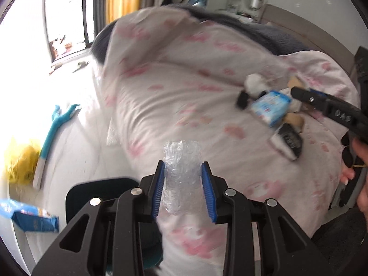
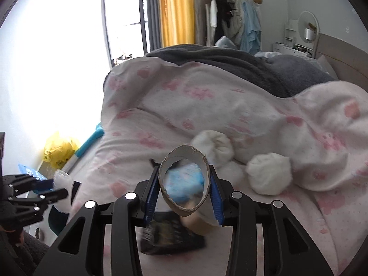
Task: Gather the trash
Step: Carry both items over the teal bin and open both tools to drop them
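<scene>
My left gripper [image 1: 183, 168] is shut on a crumpled piece of clear bubble wrap [image 1: 181, 158], held over the edge of a bed with a pink-patterned duvet [image 1: 184, 80]. In the right wrist view my right gripper [image 2: 184, 171] is shut on a cardboard tube [image 2: 181, 208], whose open end faces the camera. A trash pile lies on the duvet: white tissue balls [image 2: 269, 174], a blue tissue pack [image 1: 270, 108] and a black wrapper [image 2: 172, 239]. The right gripper [image 1: 299, 94] shows blurred at that pile in the left wrist view. The left gripper [image 2: 59, 187] appears at far left.
A dark round bin [image 1: 96, 191] stands on the floor beside the bed, below my left gripper. Near it lie a blue packet [image 1: 32, 218], a yellow bag [image 1: 20, 161] and a long blue-and-white object [image 1: 53, 133]. A grey blanket [image 2: 230, 62] covers the far side of the bed.
</scene>
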`<state>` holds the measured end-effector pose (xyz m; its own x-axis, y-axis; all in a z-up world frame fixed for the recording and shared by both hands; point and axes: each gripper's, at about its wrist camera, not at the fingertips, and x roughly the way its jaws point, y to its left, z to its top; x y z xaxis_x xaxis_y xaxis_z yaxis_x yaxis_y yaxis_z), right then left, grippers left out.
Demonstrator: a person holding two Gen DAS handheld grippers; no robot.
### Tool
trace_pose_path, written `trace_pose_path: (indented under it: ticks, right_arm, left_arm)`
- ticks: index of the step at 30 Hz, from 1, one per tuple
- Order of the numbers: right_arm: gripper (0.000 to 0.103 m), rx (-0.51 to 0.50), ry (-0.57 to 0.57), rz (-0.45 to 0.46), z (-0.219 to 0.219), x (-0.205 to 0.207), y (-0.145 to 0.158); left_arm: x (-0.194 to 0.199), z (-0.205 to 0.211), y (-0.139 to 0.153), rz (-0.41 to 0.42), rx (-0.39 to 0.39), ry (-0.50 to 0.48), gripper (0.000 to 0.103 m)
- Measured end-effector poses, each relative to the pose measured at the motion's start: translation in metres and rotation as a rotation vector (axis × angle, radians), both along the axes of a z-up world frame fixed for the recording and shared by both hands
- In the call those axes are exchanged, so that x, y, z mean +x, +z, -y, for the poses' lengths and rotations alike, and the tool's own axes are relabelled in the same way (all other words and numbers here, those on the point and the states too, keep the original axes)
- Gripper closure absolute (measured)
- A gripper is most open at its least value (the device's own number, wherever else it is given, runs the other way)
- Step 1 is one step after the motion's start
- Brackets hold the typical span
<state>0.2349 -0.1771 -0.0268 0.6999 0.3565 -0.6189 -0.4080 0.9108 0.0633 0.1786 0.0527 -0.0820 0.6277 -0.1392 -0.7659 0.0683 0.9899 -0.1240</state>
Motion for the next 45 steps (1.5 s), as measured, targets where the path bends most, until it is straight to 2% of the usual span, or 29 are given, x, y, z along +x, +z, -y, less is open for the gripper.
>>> trace_pose_path:
  ticks: [11,20,26,32,33,36,37,41,45]
  right_arm:
    - [0.062,0.034,0.145,0.006,-0.086,-0.017,0.011]
    - [0.062,0.016,0.303,-0.045,-0.168,-0.041,-0.002]
    - [0.062,-0.014,0.396,-0.124,-0.217,-0.055,-0.022]
    - [0.062,-0.016,0.427,-0.248,-0.245,-0.054,-0.048]
    - [0.062,-0.015,0.428,-0.262,-0.247,-0.053,-0.051]
    - [0.062,-0.018,0.427,-0.295,-0.256,-0.051,-0.061]
    - [0.062,-0.019,0.427,-0.303,-0.259,-0.049,-0.064]
    - [0.062,-0.047,0.429,-0.337,-0.273,-0.049,-0.079]
    - [0.062,-0.074,0.435,-0.373,-0.288,-0.049,-0.096]
  left_arm:
    - [-0.018,-0.071,-0.031,-0.126,-0.003,0.14,0.068]
    - [-0.025,-0.103,-0.059,-0.244,-0.061,0.173,0.068]
    - [-0.033,-0.131,-0.083,-0.334,-0.123,0.218,0.068]
    - [-0.039,-0.156,-0.096,-0.373,-0.155,0.254,0.068]
    - [-0.04,-0.161,-0.098,-0.376,-0.16,0.264,0.065]
    - [-0.045,-0.173,-0.097,-0.354,-0.172,0.284,0.041]
    - [-0.048,-0.177,-0.095,-0.344,-0.173,0.292,0.037]
    - [-0.057,-0.19,-0.091,-0.334,-0.173,0.316,0.03]
    - [-0.068,-0.203,-0.081,-0.305,-0.135,0.354,0.025]
